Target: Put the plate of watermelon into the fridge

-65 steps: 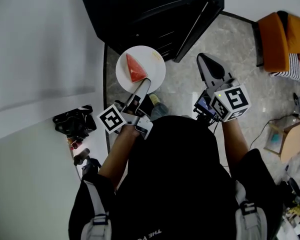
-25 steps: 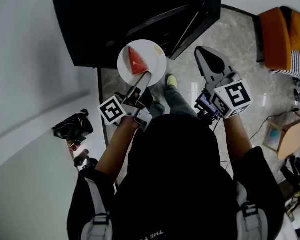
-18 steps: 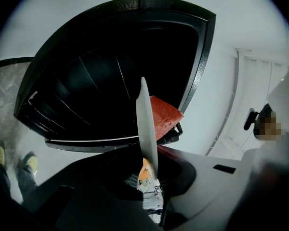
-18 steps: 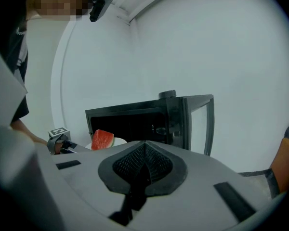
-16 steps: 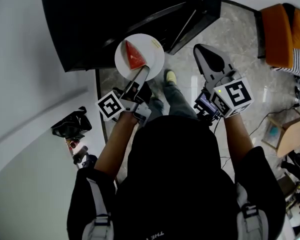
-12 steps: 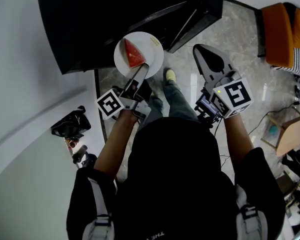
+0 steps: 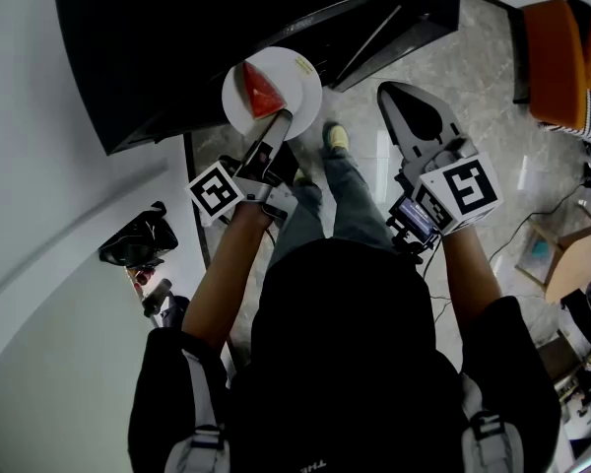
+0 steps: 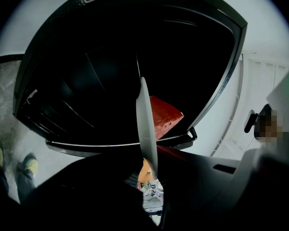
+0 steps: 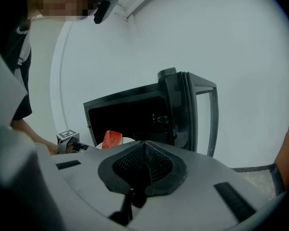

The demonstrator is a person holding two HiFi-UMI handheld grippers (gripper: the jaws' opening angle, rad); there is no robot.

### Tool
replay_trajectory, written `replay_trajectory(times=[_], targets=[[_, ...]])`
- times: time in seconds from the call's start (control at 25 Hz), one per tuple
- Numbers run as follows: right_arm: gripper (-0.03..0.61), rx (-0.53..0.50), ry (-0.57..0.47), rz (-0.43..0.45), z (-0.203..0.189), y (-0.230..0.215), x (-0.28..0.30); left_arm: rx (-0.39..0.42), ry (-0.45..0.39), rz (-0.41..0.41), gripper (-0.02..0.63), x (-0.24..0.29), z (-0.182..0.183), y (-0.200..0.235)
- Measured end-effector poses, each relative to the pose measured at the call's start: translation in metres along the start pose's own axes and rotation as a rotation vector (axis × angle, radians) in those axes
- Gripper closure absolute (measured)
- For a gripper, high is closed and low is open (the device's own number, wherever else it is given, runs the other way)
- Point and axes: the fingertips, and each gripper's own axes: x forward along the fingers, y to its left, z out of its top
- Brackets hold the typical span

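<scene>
Left gripper (image 7: 279,123): fingers clamped on near rim of plate (image 7: 301,93); watermelon (image 7: 259,89) beyond them, open fridge (image 7: 227,37) straight ahead. Right gripper (image 7: 400,101): fingers together, empty.

The fridge (image 7: 177,57) runs off the head view's top edge, and its inside is too dark to tell shelves apart. In the left gripper view the plate (image 8: 145,124) shows edge-on and hides part of the watermelon wedge (image 8: 164,117).
</scene>
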Motion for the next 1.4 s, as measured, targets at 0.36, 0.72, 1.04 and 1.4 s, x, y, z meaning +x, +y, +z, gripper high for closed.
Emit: replay_trajectory(times=[0.36, 0.72, 1.04, 1.4], targets=[[0.565, 0.015, 0.013, 0.011, -0.017, 0.021, -0.011, 0.003, -0.015, -0.001, 0.568, -0.004, -0.001, 0.012], [0.565, 0.077, 0.069, 0.019, -0.061, 0.0, 0.033, -0.035, -0.028, 0.038, 0.568, 0.029, 0.03, 0.084], [0.565, 0.116, 0.083, 0.046, -0.081, -0.008, 0.049, -0.053, -0.035, 0.063, 0.568, 0.055, 0.041, 0.126], [0.565, 0.127, 0.081, 0.072, -0.1, -0.002, 0.065, -0.068, -0.072, 0.094, 0.568, 0.066, 0.052, 0.171]])
